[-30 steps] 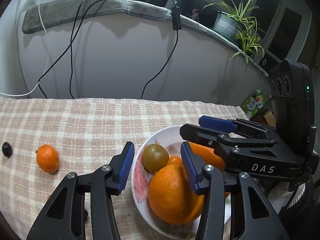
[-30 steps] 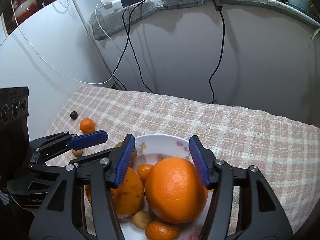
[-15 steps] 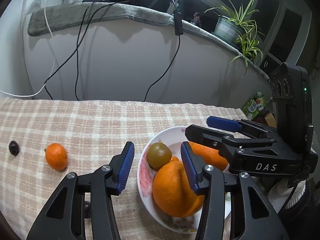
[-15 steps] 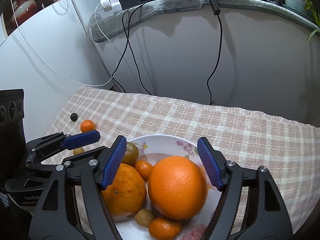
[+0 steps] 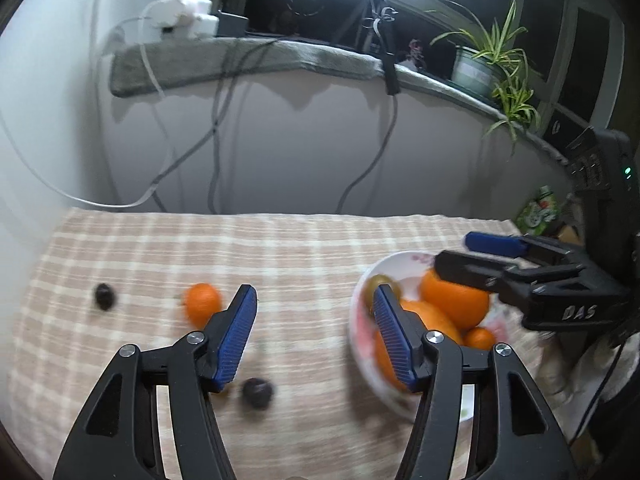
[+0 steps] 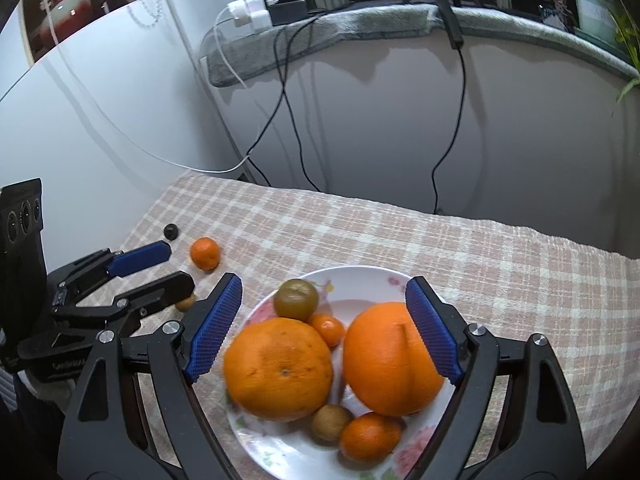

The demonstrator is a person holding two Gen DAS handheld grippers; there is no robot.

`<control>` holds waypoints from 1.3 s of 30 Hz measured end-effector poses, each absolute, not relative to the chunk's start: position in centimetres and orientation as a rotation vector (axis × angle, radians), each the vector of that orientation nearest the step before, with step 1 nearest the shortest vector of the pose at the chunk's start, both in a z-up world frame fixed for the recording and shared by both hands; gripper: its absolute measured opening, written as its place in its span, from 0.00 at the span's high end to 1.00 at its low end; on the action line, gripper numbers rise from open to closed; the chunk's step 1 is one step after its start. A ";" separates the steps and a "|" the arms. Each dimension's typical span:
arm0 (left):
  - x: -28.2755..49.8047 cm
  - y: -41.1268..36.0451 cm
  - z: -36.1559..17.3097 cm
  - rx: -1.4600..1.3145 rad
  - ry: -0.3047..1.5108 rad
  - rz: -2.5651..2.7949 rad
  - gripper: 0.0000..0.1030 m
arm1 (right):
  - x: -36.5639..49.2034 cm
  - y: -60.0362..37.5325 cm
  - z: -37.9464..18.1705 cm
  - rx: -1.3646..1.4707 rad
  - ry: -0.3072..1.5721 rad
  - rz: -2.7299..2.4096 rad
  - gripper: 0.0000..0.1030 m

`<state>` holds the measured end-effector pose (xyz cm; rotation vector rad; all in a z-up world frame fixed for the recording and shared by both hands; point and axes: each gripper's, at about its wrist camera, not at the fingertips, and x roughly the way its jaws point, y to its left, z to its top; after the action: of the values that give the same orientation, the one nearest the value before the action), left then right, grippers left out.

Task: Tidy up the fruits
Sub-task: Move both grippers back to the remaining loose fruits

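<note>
Both sets of jaws are opening and empty: right gripper [image 6: 320, 328] straddles oranges [image 6: 390, 358] in the plate [image 6: 360, 276]; next, left gripper [image 5: 314, 336] must take the tangerine [image 5: 202, 304] just beyond its left fingertip.

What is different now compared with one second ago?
The right gripper let go of the big orange; its jaws are opening. The left gripper swung away from the bowl toward the loose fruit, jaws opening, nothing between them. The fruit stayed put.
</note>
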<state>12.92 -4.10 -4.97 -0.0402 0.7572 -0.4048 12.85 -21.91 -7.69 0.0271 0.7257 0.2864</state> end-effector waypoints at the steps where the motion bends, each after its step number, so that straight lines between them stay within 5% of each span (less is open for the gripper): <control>1: 12.8 -3.6 -5.1 -0.028 0.755 -0.389 0.41 | 12.7 -21.7 -7.6 0.022 0.724 0.290 0.16; 30: 14.2 8.8 -8.7 -0.093 0.795 -0.172 0.42 | 14.6 -10.7 -9.5 -0.117 0.776 0.430 0.16; 39: 16.7 10.2 -9.8 -0.115 0.824 -0.183 0.60 | 16.7 -6.8 -11.1 -0.182 0.820 0.440 0.16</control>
<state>16.68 10.21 -9.77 -0.1153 0.8245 -0.1830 16.70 -6.84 -11.07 -0.1819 0.8203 0.4401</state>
